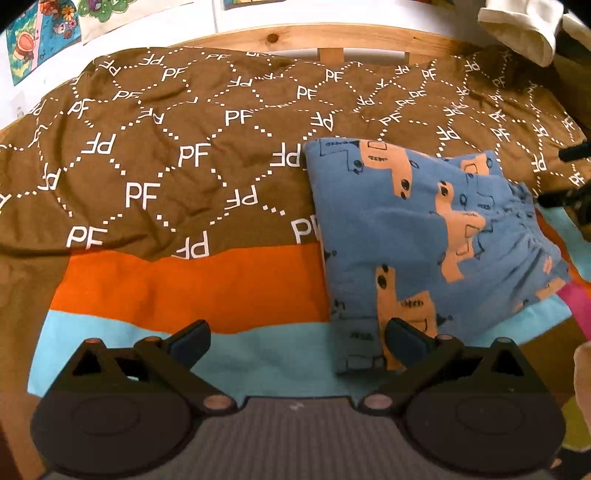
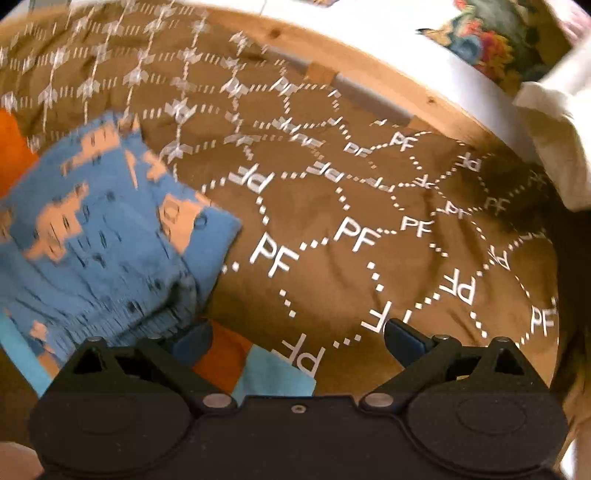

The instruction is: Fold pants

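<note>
I counted one pair of pants [image 1: 424, 236], blue with orange vehicle prints, folded into a compact bundle at right of centre in the left wrist view, lying on the brown blanket [image 1: 166, 147] and the striped cover [image 1: 192, 288] below it. The blanket's white print read "PF", repeated many times. My left gripper [image 1: 297, 341] had its fingers spread wide, holding nothing. My right gripper [image 2: 298, 338] was likewise spread and empty; its frame was motion-blurred, pants at left.

Bed [image 1: 369, 35]; blanket [image 1: 192, 147]; pants [image 1: 424, 229]
</note>
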`<state>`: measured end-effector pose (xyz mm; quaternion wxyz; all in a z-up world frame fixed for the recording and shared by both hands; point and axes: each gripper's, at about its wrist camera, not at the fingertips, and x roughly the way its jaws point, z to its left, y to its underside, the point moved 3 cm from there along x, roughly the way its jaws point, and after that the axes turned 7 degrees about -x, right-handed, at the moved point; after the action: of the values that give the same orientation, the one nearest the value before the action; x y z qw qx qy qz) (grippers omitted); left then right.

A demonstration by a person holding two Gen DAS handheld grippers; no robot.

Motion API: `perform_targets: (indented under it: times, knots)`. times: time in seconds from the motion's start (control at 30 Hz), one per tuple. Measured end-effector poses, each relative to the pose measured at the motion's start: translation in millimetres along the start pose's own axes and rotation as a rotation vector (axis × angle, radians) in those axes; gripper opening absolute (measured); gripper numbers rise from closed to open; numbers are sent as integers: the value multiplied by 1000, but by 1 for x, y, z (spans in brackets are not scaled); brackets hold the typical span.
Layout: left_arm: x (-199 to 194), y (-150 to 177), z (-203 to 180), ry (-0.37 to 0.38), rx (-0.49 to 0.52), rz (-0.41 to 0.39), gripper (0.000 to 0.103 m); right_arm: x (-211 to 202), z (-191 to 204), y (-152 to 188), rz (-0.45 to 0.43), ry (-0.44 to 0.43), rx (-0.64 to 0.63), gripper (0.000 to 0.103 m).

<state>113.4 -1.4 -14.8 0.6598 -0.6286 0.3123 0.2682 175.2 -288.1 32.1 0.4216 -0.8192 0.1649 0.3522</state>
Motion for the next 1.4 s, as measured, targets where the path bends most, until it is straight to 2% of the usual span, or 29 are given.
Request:
perform_targets:
  times: [0.07, 0.2, 0.33, 0.5, 0.67, 0.77, 0.9, 0.97, 1.07, 1.13, 1.3, 1.33, 1.4]
  knots:
    - [-1, 1, -1, -4, -9, 4, 103, -12, 3, -3, -39, -28, 22, 100]
    - [3, 4, 1, -7, -55, 44, 103, -23, 25, -16, -86, -107, -22, 100]
    - [6, 11, 5, -6, -99, 92, 103, -19, 46, -23, -69, -140, -98, 100]
    - [-1, 20, -1, -32, -25, 77, 103, -10, 49, -11, -24, -143, -109, 101]
    - [-15, 11, 8, 14, -102, 32, 103, -23, 38, -10, -54, -130, -42, 101]
    - [-19, 1, 12, 13, -137, -12, 103, -28, 33, -16, -87, -132, -15, 102]
    - [-14, -8, 9, 32, -157, -18, 103, -24, 29, -30, -118, -135, -16, 102]
    - [-14, -17, 8, 66, -159, -43, 103, -17, 27, -38, -117, -168, -9, 102]
    - [-6, -32, 10, 154, -135, -51, 103, -6, 22, -43, -96, -242, 32, 102]
    - [-1, -38, 12, 158, -140, -32, 103, 2, 18, -44, -82, -270, 70, 101]
    - [-3, -19, 17, 157, -185, -30, 102, 3, 14, -55, -114, -278, 100, 101]
    - [-4, -15, 17, 167, -185, -30, 100, 1, 16, -60, -140, -296, 90, 101]
    - [-5, -6, 17, 185, -177, -20, 90, -2, 21, -70, -178, -344, 73, 100]
